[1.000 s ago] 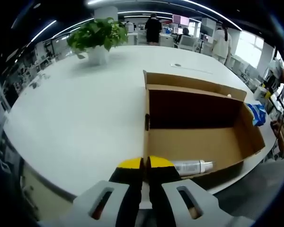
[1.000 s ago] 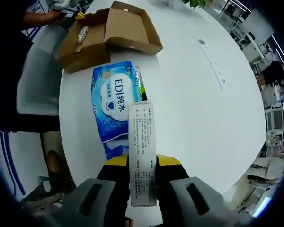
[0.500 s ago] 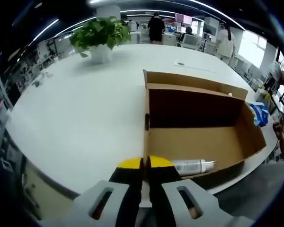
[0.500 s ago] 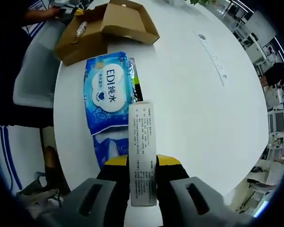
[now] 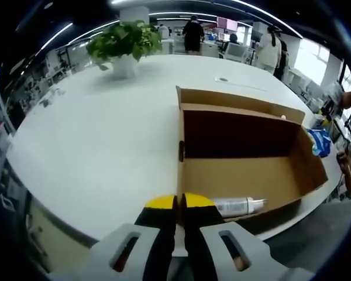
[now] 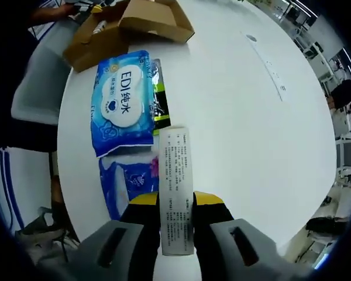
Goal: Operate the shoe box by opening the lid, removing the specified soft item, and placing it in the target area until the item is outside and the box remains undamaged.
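An open brown cardboard shoe box (image 5: 245, 170) stands on the white table, with a white bottle (image 5: 237, 206) lying along its near wall. My left gripper (image 5: 178, 202) is shut on the box's side wall at the near corner. In the right gripper view the box (image 6: 134, 26) lies far off at the top left. My right gripper (image 6: 175, 202) is shut on a flat white packet (image 6: 175, 175) with printed text, held above the table. Under it lie a blue wipes pack (image 6: 120, 102), a second blue pack (image 6: 126, 181) and a green-and-black item (image 6: 160, 108).
A potted plant (image 5: 121, 44) stands at the far side of the round white table (image 5: 93, 134). A blue pack (image 5: 319, 140) lies beyond the box's right end, close to the table edge. People stand in the office behind. A person's legs show beside the table (image 6: 234, 117).
The right gripper view has shifted away from the box with the white packet still gripped, and the second blue pack has come into sight. The left gripper and the box have not moved.
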The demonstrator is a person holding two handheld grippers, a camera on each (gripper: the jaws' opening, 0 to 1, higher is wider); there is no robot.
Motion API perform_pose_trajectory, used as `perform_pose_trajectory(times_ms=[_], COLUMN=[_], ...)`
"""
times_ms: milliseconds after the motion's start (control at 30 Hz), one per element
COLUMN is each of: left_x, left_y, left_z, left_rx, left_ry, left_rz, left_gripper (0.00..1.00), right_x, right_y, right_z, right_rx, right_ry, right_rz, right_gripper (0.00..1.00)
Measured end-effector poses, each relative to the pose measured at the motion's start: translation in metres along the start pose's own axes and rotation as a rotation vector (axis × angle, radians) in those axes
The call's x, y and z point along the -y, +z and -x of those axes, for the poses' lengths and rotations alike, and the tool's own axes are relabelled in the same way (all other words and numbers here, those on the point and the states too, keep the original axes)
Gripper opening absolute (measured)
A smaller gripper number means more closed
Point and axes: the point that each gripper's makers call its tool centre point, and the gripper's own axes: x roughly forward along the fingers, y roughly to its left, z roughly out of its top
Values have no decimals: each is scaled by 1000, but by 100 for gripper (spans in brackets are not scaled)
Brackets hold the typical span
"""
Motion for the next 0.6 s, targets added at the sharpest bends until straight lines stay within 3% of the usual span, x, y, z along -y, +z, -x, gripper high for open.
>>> perform_pose_trajectory(times_ms=[333,600], left_x=[0,0], left_y=[0,-1], left_z=[0,0], left_rx=[1,1], left_ry=[-3,-3], left_rz=[3,7], left_gripper=[0,0], right_x=[4,8], right_y=[-12,-12], right_z=[-14,-21], right_rx=[-29,-2], right_ry=[15,27], right_rz=[67,58], right_gripper=[18,18])
